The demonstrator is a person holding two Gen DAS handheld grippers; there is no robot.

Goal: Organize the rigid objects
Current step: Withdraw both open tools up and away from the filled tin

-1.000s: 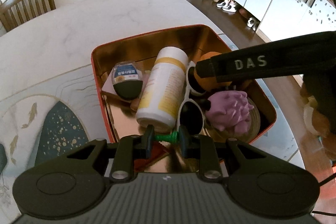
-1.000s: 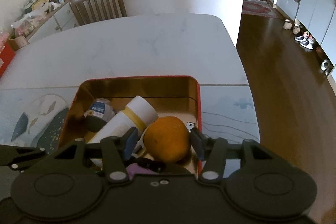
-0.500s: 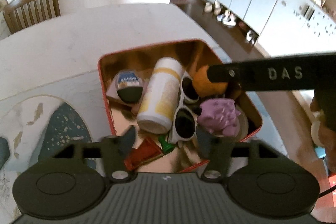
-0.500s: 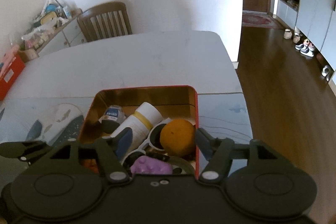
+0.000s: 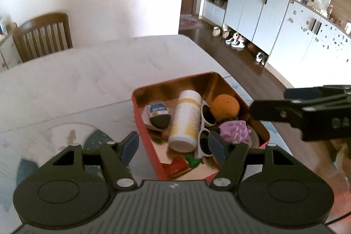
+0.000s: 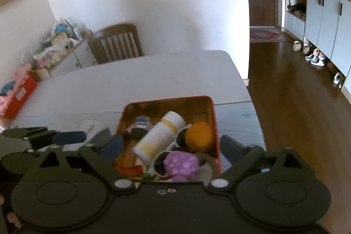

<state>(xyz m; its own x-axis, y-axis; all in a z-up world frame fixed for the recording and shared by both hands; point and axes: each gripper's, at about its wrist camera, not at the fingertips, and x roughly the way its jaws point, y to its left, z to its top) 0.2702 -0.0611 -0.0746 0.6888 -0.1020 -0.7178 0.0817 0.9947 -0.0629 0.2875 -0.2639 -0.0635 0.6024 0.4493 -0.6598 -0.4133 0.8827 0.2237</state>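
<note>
Both hand-held grippers have been lifted back from the red tin (image 5: 144, 124); left hand-held gripper (image 5: 173, 147) empty, agape; right hand-held gripper (image 6: 171, 146) opening, empty, contents deposited inside.

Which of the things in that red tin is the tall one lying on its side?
The white bottle with the yellow band, lying between the small blue-labelled pod and the white sunglasses; the rest are small or rounded.

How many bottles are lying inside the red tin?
1. The white bottle lies in the middle of the red tin, beside the sunglasses. Others may be hidden underneath.
</note>
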